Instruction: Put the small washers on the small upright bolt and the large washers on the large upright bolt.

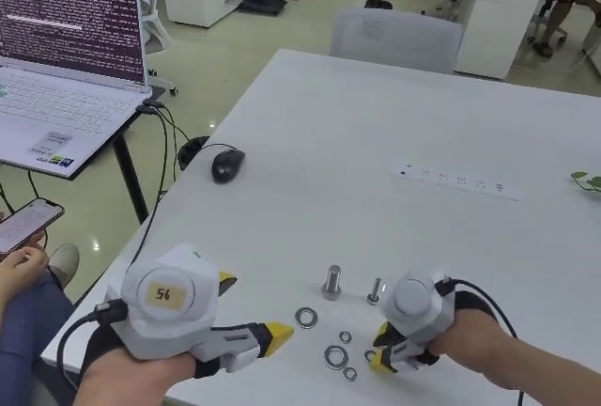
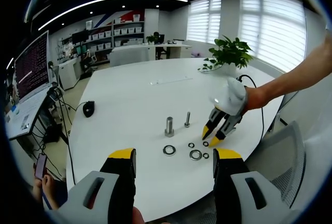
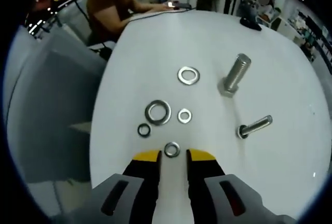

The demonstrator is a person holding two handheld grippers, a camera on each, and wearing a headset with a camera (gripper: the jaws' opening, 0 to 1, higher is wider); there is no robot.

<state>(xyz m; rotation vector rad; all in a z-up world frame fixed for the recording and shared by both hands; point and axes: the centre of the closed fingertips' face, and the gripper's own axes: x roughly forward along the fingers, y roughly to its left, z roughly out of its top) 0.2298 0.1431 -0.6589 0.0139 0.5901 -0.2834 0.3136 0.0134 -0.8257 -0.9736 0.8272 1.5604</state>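
- My right gripper (image 3: 173, 156) has its jaws narrowly parted, with a small silver washer (image 3: 171, 149) lying flat between the tips.
- My left gripper (image 2: 175, 155) stands released, jaws wide apart.

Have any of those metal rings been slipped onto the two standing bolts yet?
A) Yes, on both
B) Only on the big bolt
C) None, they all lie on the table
C: the large bolt and the small bolt stand bare, and five washers lie flat on the table.

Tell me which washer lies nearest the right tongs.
The small washer just at the tips of the right tongs, in line with their gap; the other four washers lie farther out.
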